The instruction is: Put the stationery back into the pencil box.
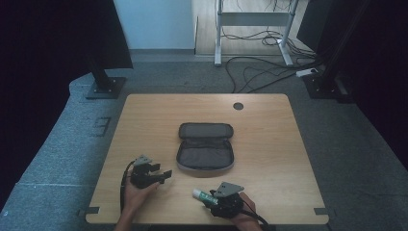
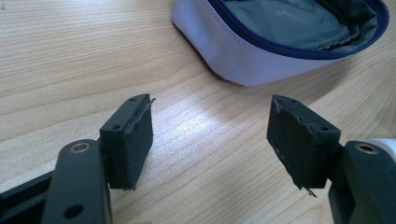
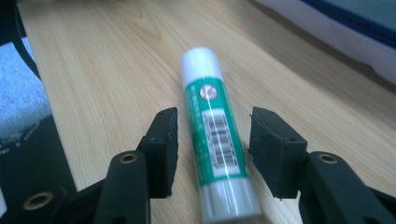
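A green-and-white cylindrical glue stick (image 3: 215, 135) lies flat on the light wooden bench (image 1: 269, 144), at about 6 o'clock from the open grey fabric zip pouch (image 1: 205, 147). Its long axis runs along the right gripper (image 3: 212, 151), white cap pointing away toward 12 o'clock in the right gripper view. The jaws straddle it, released, pads not touching. The left gripper (image 2: 210, 140) is released, empty, at the pouch's 8 o'clock.

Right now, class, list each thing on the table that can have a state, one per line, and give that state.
Pencil case: unzipped, lying open, nothing visible inside.
Glue stick: capped, lying flat on the table, between the right gripper's jaws.
Right gripper: open, pads not touching the stick.
Left gripper: open, holding nothing.
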`<state>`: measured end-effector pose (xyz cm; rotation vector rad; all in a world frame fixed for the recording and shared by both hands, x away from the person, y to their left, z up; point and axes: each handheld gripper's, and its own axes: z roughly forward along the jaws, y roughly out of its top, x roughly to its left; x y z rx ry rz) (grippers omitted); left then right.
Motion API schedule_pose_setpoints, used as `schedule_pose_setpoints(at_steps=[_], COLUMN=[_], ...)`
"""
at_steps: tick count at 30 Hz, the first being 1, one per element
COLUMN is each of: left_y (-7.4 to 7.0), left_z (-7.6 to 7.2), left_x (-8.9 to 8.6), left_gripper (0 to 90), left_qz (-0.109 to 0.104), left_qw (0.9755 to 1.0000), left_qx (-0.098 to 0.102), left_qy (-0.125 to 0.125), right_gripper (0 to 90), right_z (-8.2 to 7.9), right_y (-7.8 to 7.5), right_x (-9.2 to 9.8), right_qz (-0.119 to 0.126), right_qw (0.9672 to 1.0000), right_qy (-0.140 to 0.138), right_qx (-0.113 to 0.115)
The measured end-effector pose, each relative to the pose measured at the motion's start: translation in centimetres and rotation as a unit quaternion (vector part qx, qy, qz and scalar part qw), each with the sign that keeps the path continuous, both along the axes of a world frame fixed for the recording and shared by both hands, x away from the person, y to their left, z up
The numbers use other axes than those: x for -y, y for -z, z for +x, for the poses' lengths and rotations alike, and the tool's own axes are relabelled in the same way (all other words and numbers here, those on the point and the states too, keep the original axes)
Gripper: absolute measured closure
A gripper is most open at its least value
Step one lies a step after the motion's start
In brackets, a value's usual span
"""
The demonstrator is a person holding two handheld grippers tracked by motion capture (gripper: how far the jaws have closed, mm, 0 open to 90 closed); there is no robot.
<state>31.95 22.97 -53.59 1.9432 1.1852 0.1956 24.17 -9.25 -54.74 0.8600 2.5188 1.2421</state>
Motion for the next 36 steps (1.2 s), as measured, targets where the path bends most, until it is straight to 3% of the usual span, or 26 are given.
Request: schedule_pose_setpoints(at_steps=[7,11,22,36], left_y=[0.1,0.3,0.2,0.3], left_z=[0.0,0.1,0.0,0.1], left_x=[0.1,0.2,0.2,0.2], left_gripper=[31.7,31.7,31.9,31.9], left_qz=[0.002,0.004,0.006,0.009], left_qw=[1.0000,1.0000,1.0000,0.9999], left_qx=[-0.001,-0.003,-0.003,-0.005], left_qy=[0.000,0.003,0.001,0.003], right_gripper=[57.3,64.4,65.3,65.3], right_z=[0.1,0.0,0.2,0.3], right_y=[0.4,0.4,0.2,-1.2], right_x=[0.0,0.0,0.0,0.4], right_qz=[-0.009,-0.011,-0.015,0.014], right_qw=[1.0000,0.9999,0.9998,0.9998], right_qy=[-0.003,-0.005,-0.011,-0.004], right_qx=[-0.002,0.004,0.007,0.013])
